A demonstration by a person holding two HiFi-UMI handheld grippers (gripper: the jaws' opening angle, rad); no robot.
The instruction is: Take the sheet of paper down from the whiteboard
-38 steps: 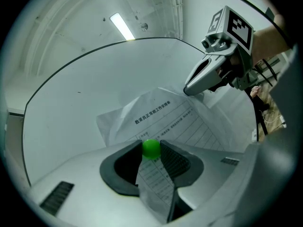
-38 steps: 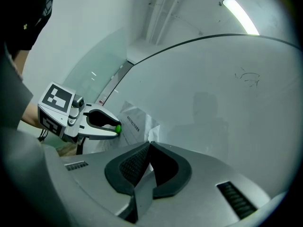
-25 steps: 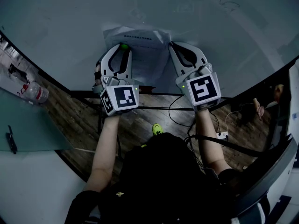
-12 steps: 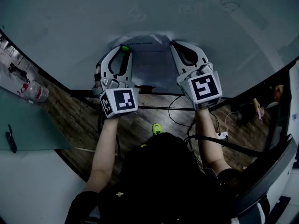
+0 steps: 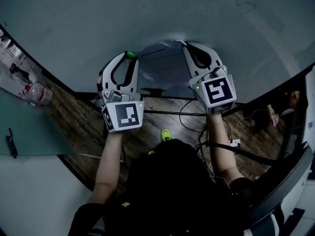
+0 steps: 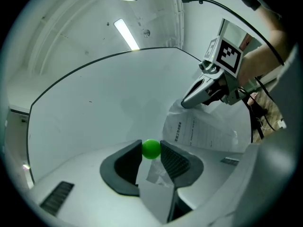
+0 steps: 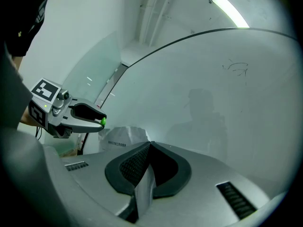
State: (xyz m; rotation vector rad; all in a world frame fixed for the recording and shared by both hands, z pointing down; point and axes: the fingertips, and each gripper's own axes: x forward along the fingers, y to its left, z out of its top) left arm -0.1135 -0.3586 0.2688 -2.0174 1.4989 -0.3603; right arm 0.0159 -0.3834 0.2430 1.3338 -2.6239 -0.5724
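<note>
Green magnet (image 6: pixel 151 148), a little ball, sits pinched right at the tips of the left gripper (image 6: pixel 151 151), jaws part-way closed around it and clear of the board. Over on the other side, the right gripper (image 7: pixel 149 144) has its jaws squeezed fully together, and the sheet of paper (image 6: pixel 203 131) runs straight up into that nip. I read that as a grip on the sheet's top corner.

The sheet itself hangs between the two grippers, bowed and rumpled, its top curling off the whiteboard (image 5: pixel 147 14) rather than lying flat against it.

Now the risks. That one corner pinch looks like all that carries the paper. A sharp pull could tear the corner, and a slack grip could let the sheet slide out and drop to the floor. The lower edge is hidden behind the grippers in the head view, so a second magnet down there can't be ruled out, and tugging against one would rip the page. The ball is round and held only by the tips, so it could squirt out, or snap back to the board if brought close.

Count: one sheet, one green magnet, two grippers, one whiteboard, and one plastic bottle (image 5: pixel 38 94) lying off to the left.
</note>
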